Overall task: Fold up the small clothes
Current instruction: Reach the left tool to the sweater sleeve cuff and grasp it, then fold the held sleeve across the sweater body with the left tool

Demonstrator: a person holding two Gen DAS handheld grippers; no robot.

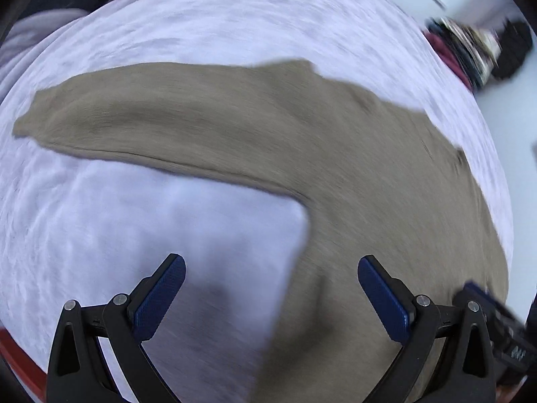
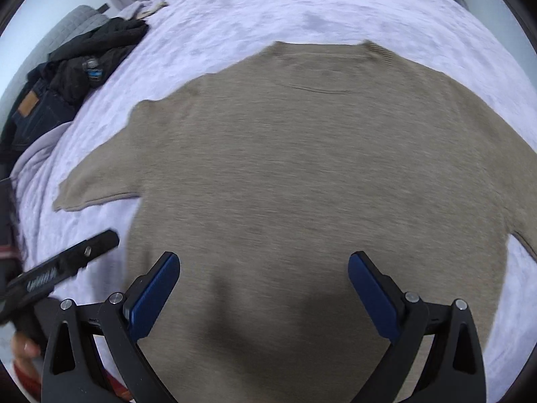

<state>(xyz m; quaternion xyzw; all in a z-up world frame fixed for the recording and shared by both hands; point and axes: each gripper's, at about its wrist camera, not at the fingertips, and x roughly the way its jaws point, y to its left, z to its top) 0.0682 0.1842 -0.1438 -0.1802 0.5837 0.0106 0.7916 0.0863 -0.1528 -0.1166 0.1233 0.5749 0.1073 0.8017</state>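
Taupe knit sweater (image 2: 302, 168) lies flat on the lavender bedspread (image 2: 268, 10); both claws, left claw (image 1: 272, 299) and right claw (image 2: 264, 297), hover wide with nothing held; risk I'd guess: pinching bedspread along with knit, or dragging that left sleeve (image 1: 134, 121) crooked.

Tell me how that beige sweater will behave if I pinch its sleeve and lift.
The beige knit sweater will probably drape limply: it lies flat with soft creases. The long sleeve would likely dangle. The textured lavender bedspread may drag the knit rather than let it slide.
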